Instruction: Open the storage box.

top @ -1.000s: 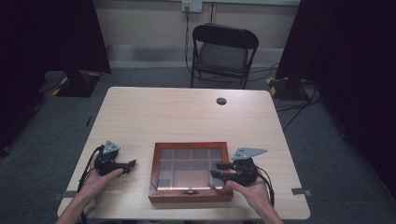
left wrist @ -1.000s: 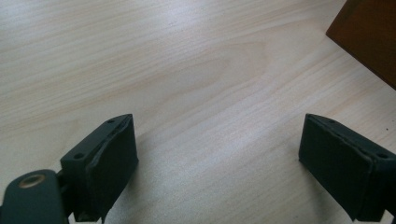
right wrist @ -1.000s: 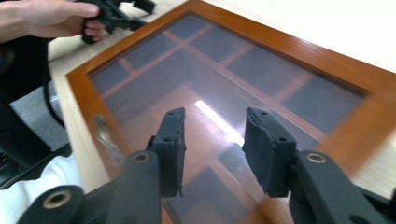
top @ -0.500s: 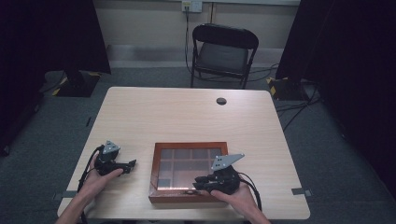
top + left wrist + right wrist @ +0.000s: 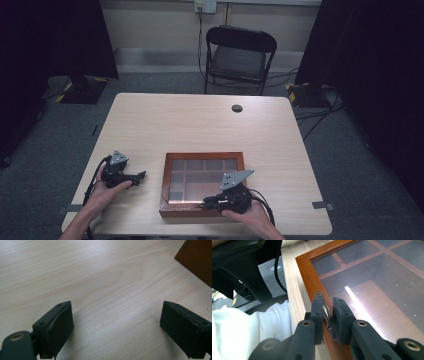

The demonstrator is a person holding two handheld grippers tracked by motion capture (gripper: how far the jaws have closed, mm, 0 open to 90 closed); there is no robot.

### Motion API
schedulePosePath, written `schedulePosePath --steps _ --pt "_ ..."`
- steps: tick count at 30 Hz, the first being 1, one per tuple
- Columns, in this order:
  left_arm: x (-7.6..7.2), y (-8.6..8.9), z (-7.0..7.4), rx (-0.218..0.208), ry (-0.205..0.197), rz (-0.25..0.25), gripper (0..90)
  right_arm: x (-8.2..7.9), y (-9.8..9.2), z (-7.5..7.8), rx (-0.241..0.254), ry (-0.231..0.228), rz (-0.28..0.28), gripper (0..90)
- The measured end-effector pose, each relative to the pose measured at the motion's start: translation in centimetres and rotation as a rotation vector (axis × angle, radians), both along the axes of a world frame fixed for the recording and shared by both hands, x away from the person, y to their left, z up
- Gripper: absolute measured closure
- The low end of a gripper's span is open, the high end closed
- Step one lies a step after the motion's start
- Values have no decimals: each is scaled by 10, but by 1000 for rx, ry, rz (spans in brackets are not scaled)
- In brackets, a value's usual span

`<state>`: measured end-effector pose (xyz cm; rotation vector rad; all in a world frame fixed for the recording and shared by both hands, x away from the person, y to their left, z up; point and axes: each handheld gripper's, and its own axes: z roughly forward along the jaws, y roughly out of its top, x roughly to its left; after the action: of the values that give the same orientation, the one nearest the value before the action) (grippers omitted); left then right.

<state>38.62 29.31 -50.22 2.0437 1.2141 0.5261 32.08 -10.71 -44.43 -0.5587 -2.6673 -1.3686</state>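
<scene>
Reddish-brown wooden box with a glass lid over dark compartments [image 5: 202,184] sits on the pale wood-grain table [image 5: 200,125], toward six o'clock from the table's middle. At the box's near edge, about five o'clock on its frame, the right gripper [image 5: 327,308] has its black jaws pinched on a small ornate metal handle [image 5: 325,312] fixed to the lid's frame (a white sleeve [image 5: 249,325] lies beside the frame). At nine o'clock from the box, the left gripper [image 5: 117,322] rests over bare table, jaws spread wide apart.
</scene>
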Motion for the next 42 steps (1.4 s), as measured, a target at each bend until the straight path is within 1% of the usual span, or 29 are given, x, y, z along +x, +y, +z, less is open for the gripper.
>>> schedulePosePath --steps 2,6,11,18,19,22,23,25,29,30,32,33,35,36,42 --pt "0 0 0 0 0 0 107 -1 1 0 1 -11 3 808" --pt "0 0 0 0 0 0 107 -2 2 0 6 -7 -6 810" --pt "0 0 0 0 0 0 108 0 8 -1 14 -15 -14 815" --pt "0 0 0 -2 -1 -5 109 -1 11 -2 8 -37 -12 808" --pt "-1 0 1 8 5 -11 113 -1 11 -2 6 -35 -12 810" --pt "-2 0 2 13 7 -19 136 -2 12 -1 2 -36 -10 814" --pt "-2 0 2 5 10 -20 147 -2 12 0 -3 -45 -7 815" --pt "-3 0 3 -11 16 -23 152 -2 12 0 -6 -45 -4 816" --pt "-3 0 4 -4 23 -39 160 -1 13 1 -14 -47 3 818" --pt "-4 -1 4 -12 28 -52 161 0 13 1 -14 -44 6 818" --pt "-5 -2 5 -26 33 -59 169 0 13 1 -17 -42 8 819" --pt "-5 -3 6 -25 37 -64 171 0 13 2 -16 -41 9 819" --pt "-6 -3 8 -27 32 -77 172 1 13 2 -15 -41 13 820" --pt "-7 -3 8 -34 27 -73 173 1 13 3 -12 -36 12 820" --pt "-10 -5 16 -59 28 -103 171 2 10 11 9 -39 9 821"
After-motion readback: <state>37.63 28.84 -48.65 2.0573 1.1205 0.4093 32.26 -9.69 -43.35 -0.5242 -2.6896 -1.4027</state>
